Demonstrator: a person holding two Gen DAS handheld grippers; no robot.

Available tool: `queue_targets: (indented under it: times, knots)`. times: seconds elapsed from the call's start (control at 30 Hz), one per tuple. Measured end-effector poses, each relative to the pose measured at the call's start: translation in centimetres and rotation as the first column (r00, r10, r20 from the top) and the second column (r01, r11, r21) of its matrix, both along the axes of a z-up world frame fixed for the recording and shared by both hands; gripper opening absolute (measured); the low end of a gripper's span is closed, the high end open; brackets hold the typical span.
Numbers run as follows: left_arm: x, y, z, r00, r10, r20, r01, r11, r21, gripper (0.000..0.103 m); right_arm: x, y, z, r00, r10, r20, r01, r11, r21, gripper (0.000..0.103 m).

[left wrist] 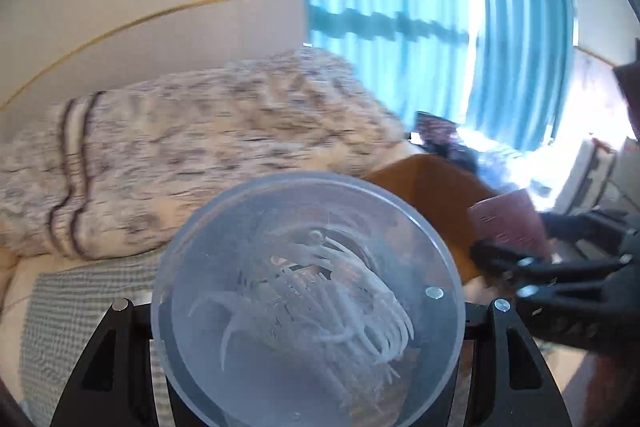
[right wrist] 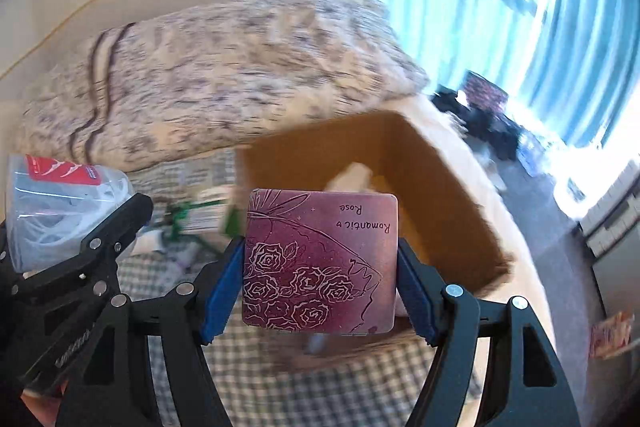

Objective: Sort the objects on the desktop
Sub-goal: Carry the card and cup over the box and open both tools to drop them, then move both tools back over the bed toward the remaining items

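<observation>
The cardboard box (right wrist: 400, 187) stands open-topped ahead; the blanket heap (right wrist: 224, 75) walls off the far side.

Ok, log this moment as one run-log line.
left tongs: shut on clear tub | right tongs: shut on rose tin | cardboard box: open, ahead

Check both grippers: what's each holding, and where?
Left gripper: clear round container, gripped by its sides. Right gripper: red "Romantic Rose" tin, blue fingers clamping its left and right edges.

place: home bedroom | evidence: bed with fuzzy blanket (right wrist: 224, 75) | teal window curtains (left wrist: 400, 7) | checked sheet (right wrist: 280, 379)
</observation>
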State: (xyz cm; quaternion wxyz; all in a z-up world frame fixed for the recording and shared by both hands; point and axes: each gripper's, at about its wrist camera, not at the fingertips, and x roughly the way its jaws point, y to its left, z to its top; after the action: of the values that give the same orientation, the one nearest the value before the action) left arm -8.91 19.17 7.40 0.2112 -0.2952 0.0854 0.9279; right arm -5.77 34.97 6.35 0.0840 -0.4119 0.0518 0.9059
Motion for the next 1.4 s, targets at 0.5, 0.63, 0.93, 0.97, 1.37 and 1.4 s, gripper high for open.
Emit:
queue_targets:
  times: [0.5, 0.63, 0.93, 0.97, 1.37, 1.4]
  knots:
    - [-4.1, 10.5, -8.0, 0.984, -0.022, 0.178, 0.041, 0.993, -0.107, 0.066, -2.9, 8.8, -7.9, 0.988, -0.104, 0.112, 0.111, 0.992, -0.054, 0.071]
    - [-4.4, 10.2, -8.2, 0.985, 0.01, 0.175, 0.016, 0.989, -0.144, 0.079, -2.6, 9.2, -7.3, 0.991, -0.101, 0.087, 0.11, 0.989, -0.102, 0.078]
    - [-3.0, 7.5, -5.2, 0.993, 0.013, 0.121, 0.001, 0.993, -0.122, 0.089, -1.2, 7.3, -4.8, 0.994, -0.098, 0.044, 0.102, 0.99, -0.094, 0.078]
    - [-2.7, 7.1, -4.8, 0.993, 0.015, 0.118, -0.001, 0.993, -0.117, 0.089, -1.0, 6.9, -4.4, 0.995, -0.093, 0.038, 0.096, 0.991, -0.093, 0.078]
    - [1.4, -3.1, -0.1, 0.987, 0.159, 0.038, -0.154, 0.981, -0.118, 0.095, 3.3, -1.0, -0.2, 0.999, 0.043, -0.021, -0.045, 0.992, -0.118, 0.078]
    - [1.7, -4.5, 0.1, 0.984, 0.175, 0.034, -0.17, 0.978, -0.118, 0.095, 3.7, -2.2, -0.2, 0.998, 0.061, -0.019, -0.063, 0.991, -0.115, 0.078]
